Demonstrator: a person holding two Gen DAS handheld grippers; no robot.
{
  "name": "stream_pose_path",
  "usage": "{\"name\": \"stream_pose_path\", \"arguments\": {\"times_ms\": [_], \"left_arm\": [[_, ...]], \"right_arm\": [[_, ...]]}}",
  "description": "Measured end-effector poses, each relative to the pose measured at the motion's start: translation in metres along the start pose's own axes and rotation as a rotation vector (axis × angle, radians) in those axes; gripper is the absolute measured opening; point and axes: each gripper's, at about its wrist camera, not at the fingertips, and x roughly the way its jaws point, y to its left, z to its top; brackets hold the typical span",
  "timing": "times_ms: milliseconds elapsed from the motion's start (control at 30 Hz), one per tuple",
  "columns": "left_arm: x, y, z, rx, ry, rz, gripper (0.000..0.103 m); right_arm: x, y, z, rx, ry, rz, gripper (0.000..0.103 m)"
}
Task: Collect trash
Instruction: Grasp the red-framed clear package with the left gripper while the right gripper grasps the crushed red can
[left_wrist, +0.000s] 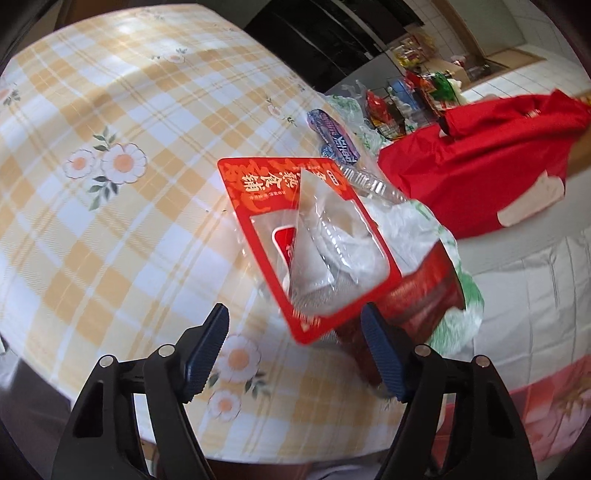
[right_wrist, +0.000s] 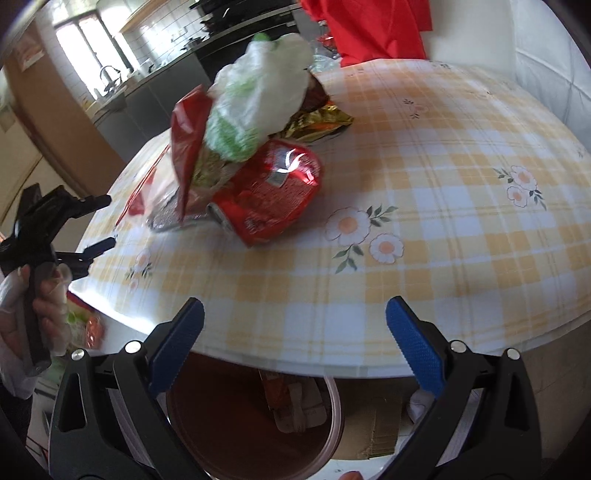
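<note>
On the checked counter (left_wrist: 92, 229), the left hand-held gripper (left_wrist: 295, 354) stands wide open and empty, its blue pads just short of a red windowed packet (left_wrist: 295, 236) at the counter's edge. The right hand-held gripper (right_wrist: 295, 347) is equally wide open and empty, near the counter's rim. Ahead lies a heap of wrappers (right_wrist: 258, 147); below, a brown bin (right_wrist: 240, 424).
</note>
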Motion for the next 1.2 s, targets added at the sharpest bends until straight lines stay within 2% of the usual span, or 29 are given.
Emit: {"name": "stream_pose_path", "arguments": {"times_ms": [100,133,200,233,267,333,533,733,867,1000,1100,1133,1200], "left_arm": [[0.019,0.005,0.007,-0.07,0.031,-0.047,0.066],[0.022,0.008,0.007,-0.089,0.039,-0.054,0.061],[0.029,0.012,0.007,-0.122,0.051,-0.062,0.049],[0.03,0.013,0.006,-0.123,0.055,-0.054,0.032],[0.031,0.014,0.005,-0.121,0.058,-0.051,0.023],[0.027,0.016,0.003,-0.115,0.048,-0.057,0.013],[0.0,0.011,-0.003,-0.043,-0.003,-0.074,0.012],[-0.039,0.007,-0.013,0.06,-0.079,-0.058,0.012],[-0.059,0.014,-0.021,0.101,-0.12,-0.028,0.012],[-0.075,0.023,-0.034,0.109,-0.15,-0.005,0.012],[-0.08,0.031,-0.041,0.097,-0.141,-0.001,0.012],[-0.081,0.034,-0.043,0.088,-0.134,-0.003,0.012],[-0.084,0.037,-0.048,0.087,-0.128,-0.001,0.012]], "right_arm": [[0.0,-0.007,0.008,0.022,-0.044,-0.038,0.097],[0.001,-0.007,0.008,0.024,-0.05,-0.038,0.097],[0.002,-0.009,0.011,0.032,-0.056,-0.022,0.097],[0.004,-0.01,0.013,0.036,-0.054,-0.016,0.097],[0.005,-0.011,0.015,0.038,-0.05,-0.006,0.097],[0.007,-0.011,0.019,0.029,-0.049,0.013,0.097],[0.022,-0.012,0.037,0.046,-0.036,0.054,0.097],[0.041,-0.014,0.063,0.098,-0.079,0.095,0.097],[0.064,-0.014,0.083,0.081,-0.079,0.04,0.097],[0.088,-0.011,0.092,0.053,-0.054,0.032,0.097],[0.097,-0.008,0.094,0.038,-0.049,0.048,0.077],[0.097,-0.008,0.093,0.036,-0.047,0.081,0.063],[0.092,-0.007,0.091,0.041,-0.046,0.118,0.047]]}}
